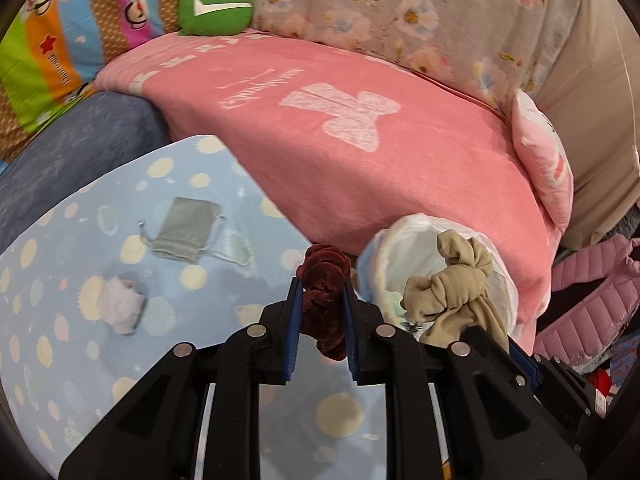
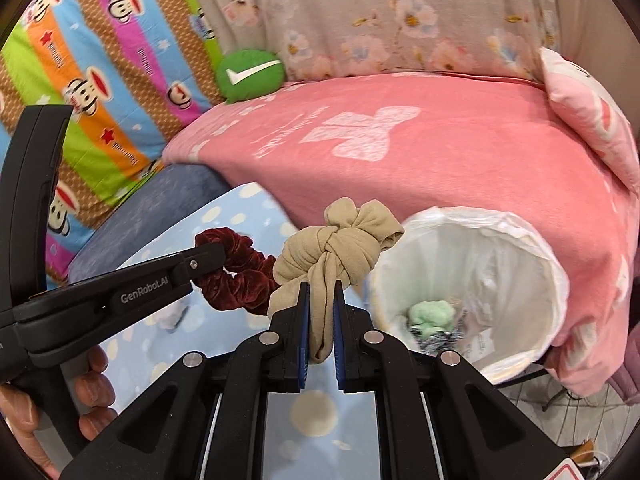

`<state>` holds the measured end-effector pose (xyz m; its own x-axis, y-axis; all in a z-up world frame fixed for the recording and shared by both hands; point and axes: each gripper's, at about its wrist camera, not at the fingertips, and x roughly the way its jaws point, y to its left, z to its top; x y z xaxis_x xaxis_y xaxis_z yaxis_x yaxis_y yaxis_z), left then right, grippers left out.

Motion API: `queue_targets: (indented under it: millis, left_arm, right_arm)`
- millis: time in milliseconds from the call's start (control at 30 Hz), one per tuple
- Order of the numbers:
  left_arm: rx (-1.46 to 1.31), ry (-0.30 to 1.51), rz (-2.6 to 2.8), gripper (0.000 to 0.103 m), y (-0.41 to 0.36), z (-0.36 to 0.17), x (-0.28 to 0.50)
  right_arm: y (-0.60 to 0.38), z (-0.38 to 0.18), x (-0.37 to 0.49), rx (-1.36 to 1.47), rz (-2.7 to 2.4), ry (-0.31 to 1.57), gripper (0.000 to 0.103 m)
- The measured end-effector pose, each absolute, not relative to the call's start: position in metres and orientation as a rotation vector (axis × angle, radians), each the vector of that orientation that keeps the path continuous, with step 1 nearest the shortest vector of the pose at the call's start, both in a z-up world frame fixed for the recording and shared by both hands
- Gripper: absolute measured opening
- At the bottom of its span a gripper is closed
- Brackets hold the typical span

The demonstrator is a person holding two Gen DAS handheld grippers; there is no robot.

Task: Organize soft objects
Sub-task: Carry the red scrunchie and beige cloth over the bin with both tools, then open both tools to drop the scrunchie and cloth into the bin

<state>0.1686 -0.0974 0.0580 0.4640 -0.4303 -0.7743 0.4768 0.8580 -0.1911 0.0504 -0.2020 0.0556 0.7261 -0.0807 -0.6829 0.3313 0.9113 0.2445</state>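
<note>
My left gripper (image 1: 320, 292) has its blue pads clamped on a dark red velvet scrunchie (image 1: 324, 300), which bunches up between the fingers and pokes out above and below them. My right gripper (image 2: 320, 292) is pinched tight on a knotted beige cloth (image 2: 336, 248), the knot sitting above the fingertips and a tail hanging down between the pads. From the right wrist view I can see the two held things almost touching, the scrunchie just to the left of the knot, with the left gripper reaching in from the left edge and a hand (image 2: 92, 384) wrapped round its handle. Just right of the knot stands a white bin lined with a plastic bag (image 2: 536, 264), its mouth tilted toward me; inside it lie a pale green soft thing (image 2: 432, 314) and something dark and speckled that I cannot make out. Both grippers hang over a light blue spotted sheet (image 1: 60, 360). On that sheet, in the left wrist view, lie a grey drawstring pouch (image 1: 186, 228) and, nearer me, a small white fluffy item (image 1: 120, 308), well apart from both grippers. Behind the bin runs a pink blanket (image 1: 360, 140), with a green round cushion bearing a white tick (image 1: 214, 8) at its far end.
</note>
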Motion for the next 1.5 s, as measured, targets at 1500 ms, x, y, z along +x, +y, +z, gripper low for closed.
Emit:
queue_targets:
  millis: [1500]
  left_arm:
    - [0.122,0.937,-0.622,0.054,-0.191,0.04,0.165]
  right_arm:
    - [-0.315,0.03,0.023,0.453,-0.441,0.726,0.014]
